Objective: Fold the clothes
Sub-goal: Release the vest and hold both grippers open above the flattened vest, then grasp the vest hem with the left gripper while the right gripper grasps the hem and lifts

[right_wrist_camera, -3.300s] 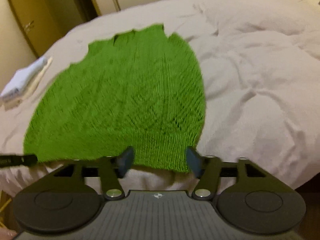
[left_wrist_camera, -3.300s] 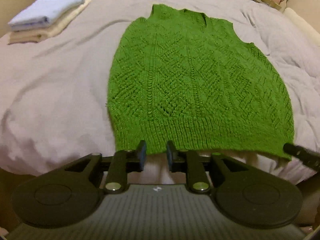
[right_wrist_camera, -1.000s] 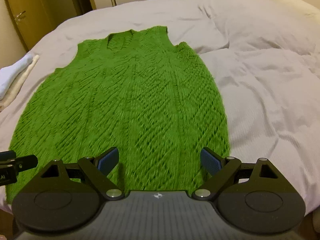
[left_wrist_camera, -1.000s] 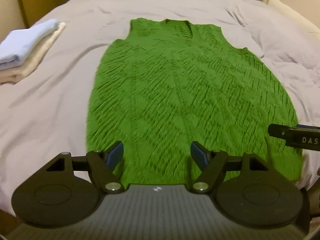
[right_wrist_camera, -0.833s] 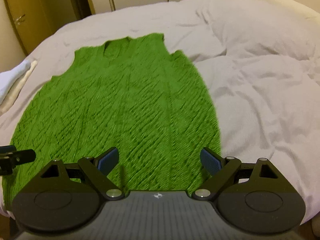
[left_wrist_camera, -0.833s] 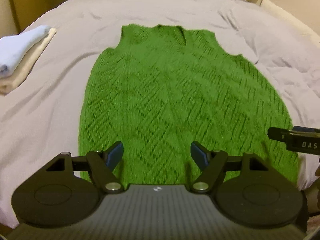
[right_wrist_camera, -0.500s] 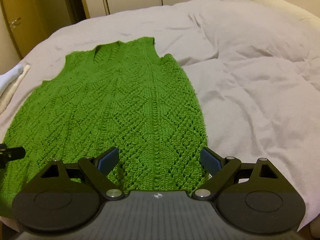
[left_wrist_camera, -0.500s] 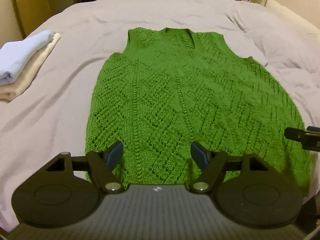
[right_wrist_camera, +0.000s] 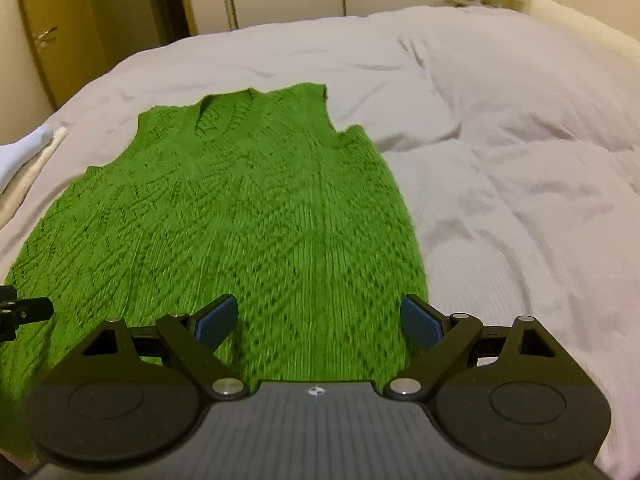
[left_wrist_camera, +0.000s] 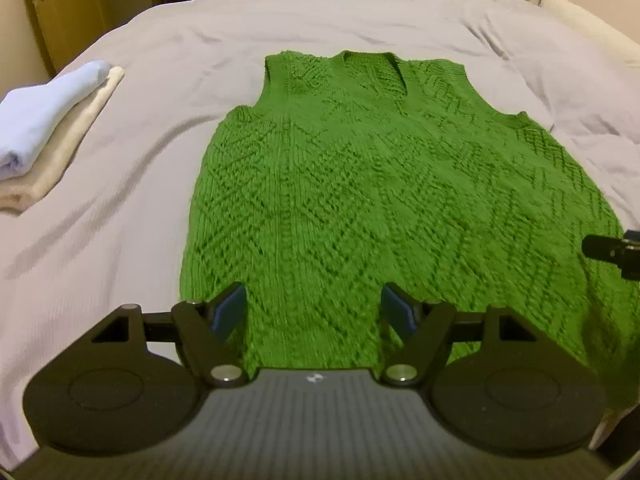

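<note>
The green vest [left_wrist_camera: 384, 200] lies flat mid-bed, hem at the near edge, under the spread-jawed left gripper [left_wrist_camera: 313, 310] and right gripper [right_wrist_camera: 318, 320]; loose knit could snag or stretch if pinched unevenly.

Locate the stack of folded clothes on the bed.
In the left wrist view, the folded stack lies at the bed's left edge, left of the green vest and apart from it.

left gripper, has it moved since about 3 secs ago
Yes: the left gripper, then shut at the green vest's hem, is open and farther forward over it.
</note>
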